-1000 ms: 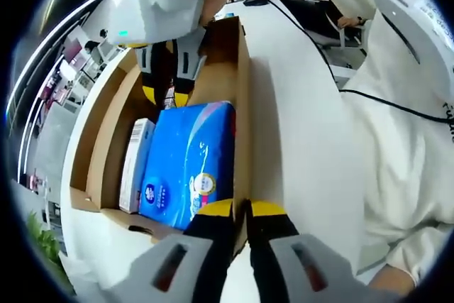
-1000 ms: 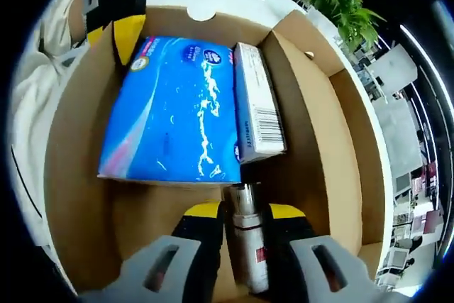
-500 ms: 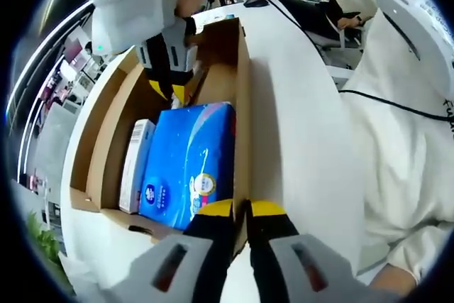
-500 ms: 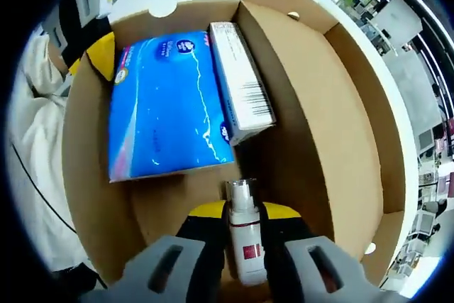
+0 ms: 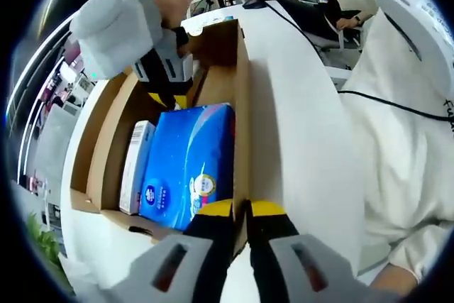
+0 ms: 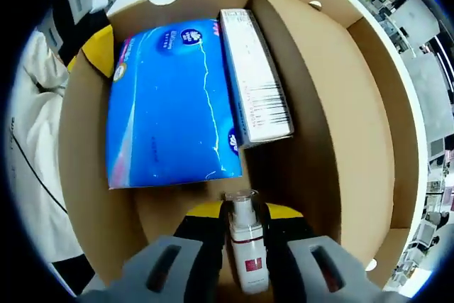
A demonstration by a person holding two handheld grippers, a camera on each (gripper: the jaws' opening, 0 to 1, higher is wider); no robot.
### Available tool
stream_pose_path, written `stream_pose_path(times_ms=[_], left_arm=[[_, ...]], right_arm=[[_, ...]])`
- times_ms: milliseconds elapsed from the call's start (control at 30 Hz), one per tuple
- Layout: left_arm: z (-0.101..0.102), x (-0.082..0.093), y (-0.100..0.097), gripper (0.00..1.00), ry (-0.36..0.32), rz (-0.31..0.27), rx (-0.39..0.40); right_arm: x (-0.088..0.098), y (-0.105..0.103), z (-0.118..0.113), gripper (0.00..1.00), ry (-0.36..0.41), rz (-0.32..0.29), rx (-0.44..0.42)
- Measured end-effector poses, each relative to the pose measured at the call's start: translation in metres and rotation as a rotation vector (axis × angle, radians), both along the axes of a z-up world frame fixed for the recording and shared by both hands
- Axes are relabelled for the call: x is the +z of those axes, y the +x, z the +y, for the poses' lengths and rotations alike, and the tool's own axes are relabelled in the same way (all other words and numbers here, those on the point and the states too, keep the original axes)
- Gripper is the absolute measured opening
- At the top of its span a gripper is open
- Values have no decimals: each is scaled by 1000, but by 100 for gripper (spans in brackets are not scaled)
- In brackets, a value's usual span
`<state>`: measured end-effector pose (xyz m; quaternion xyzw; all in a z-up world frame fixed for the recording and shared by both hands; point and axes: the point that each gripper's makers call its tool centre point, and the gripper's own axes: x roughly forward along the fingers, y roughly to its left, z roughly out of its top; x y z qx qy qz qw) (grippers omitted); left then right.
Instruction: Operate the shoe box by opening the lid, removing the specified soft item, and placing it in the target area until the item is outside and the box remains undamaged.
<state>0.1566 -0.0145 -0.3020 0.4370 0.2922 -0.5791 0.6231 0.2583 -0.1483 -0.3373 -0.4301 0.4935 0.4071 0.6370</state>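
White table [image 5: 298, 140], open shoe box [image 6: 333, 104]: right gripper [image 6: 242, 219] pinching a small bottle [image 6: 245, 246], left gripper [image 5: 241, 212] clamped on the box wall, so lift-out looks next.

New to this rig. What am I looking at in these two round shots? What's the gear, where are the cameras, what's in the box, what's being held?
There is no robot arm here: a person holds a two-jaw gripper in each hand, and a fisheye camera rides on each one, looking along its jaws.

In the left gripper view, the left gripper is clamped on the near wall of the open cardboard shoe box, steadying it. The right gripper reaches in from the far end.

The right gripper view looks down into the box. Its jaws are shut on a small white bottle with a red label.

Inside lie a blue soft pack, probably tissues, and beside it a narrow white carton with a barcode. The box stands on a white table.
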Motion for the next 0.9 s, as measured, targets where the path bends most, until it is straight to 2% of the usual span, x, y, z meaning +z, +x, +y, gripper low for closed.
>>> stream_pose_path(times_ms=[100,267,333,400,500,600,667,700,733,833,900], left_arm=[[0,0,0,6,-2,-4,-2],[0,0,0,6,2,-4,-5],[0,-1,0,6,7,-4,-5],[1,-1,1,6,14,-2,-1],[0,-1,1,6,11,-1,-1],[0,-1,1,6,14,2,-3],[0,-1,1,6,16,6,-2],[0,-1,1,6,16,7,-2],[0,-1,1,6,15,7,-3],[0,0,1,6,11,3,-6],[0,0,1,6,12,0,-7]], right_arm=[[-5,-5,1,20,-32,42,42],[-10,-6,2,19,-53,79,54],[-11,-8,3,19,-54,110,110],[-12,-6,3,19,-55,123,92],[-12,-7,3,19,-54,122,92],[-12,-8,1,19,-60,121,12],[-11,-8,-1,18,-65,122,-72],[-11,-7,-1,18,-64,114,-71],[-10,-4,1,18,-48,81,2],[-8,-12,1,18,-20,70,12],[-2,-16,-1,18,0,57,-24]])
